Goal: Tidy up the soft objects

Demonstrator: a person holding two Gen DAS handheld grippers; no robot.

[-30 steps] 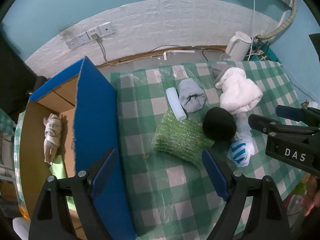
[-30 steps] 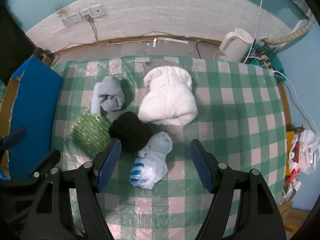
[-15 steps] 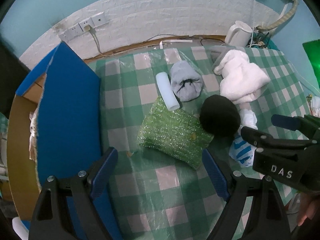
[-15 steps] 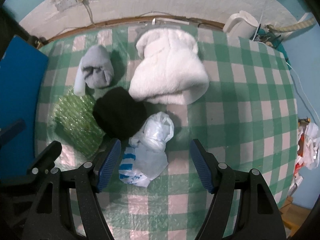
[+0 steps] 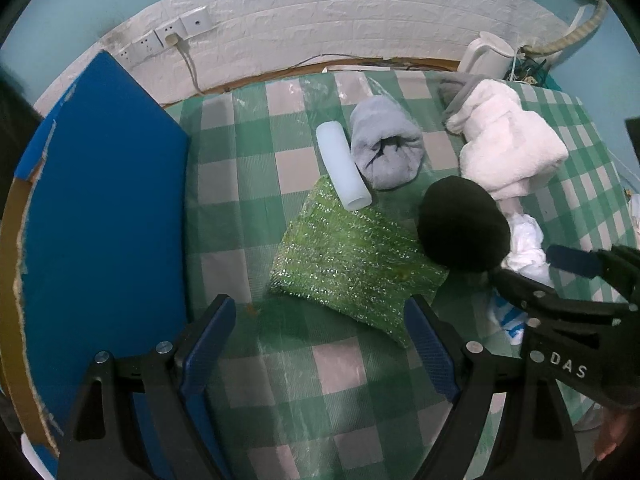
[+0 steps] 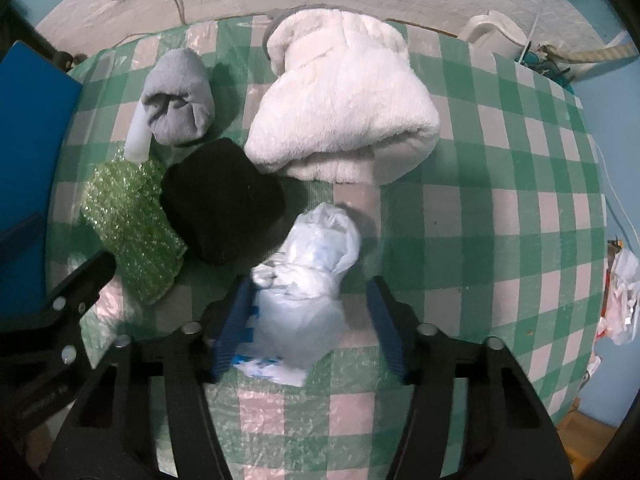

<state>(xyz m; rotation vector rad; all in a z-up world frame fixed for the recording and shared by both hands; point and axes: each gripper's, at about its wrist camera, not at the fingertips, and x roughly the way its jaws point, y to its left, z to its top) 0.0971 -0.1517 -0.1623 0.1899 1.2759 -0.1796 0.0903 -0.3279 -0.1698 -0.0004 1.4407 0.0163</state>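
Note:
Soft things lie on the green checked tablecloth [image 5: 224,208]: a glittery green pad [image 5: 352,264], a black cloth ball [image 5: 464,224], a rolled grey cloth [image 5: 386,144], a white foam tube [image 5: 342,166], a white fluffy garment [image 6: 344,108] and a knotted white plastic bag [image 6: 308,276]. My left gripper [image 5: 320,344] is open just short of the green pad's near edge. My right gripper [image 6: 312,328] is open with its fingers on either side of the plastic bag, the left pad close against it.
A blue cardboard box [image 5: 100,232] stands at the table's left edge with its flap up. A white kettle [image 5: 486,56] and cables sit at the back right by the brick wall. Crumpled plastic [image 6: 622,300] lies past the right table edge.
Both grippers have moved forward and lower. The right gripper now straddles the plastic bag and its jaws have narrowed. The left view has swung right, hiding the box's inside.

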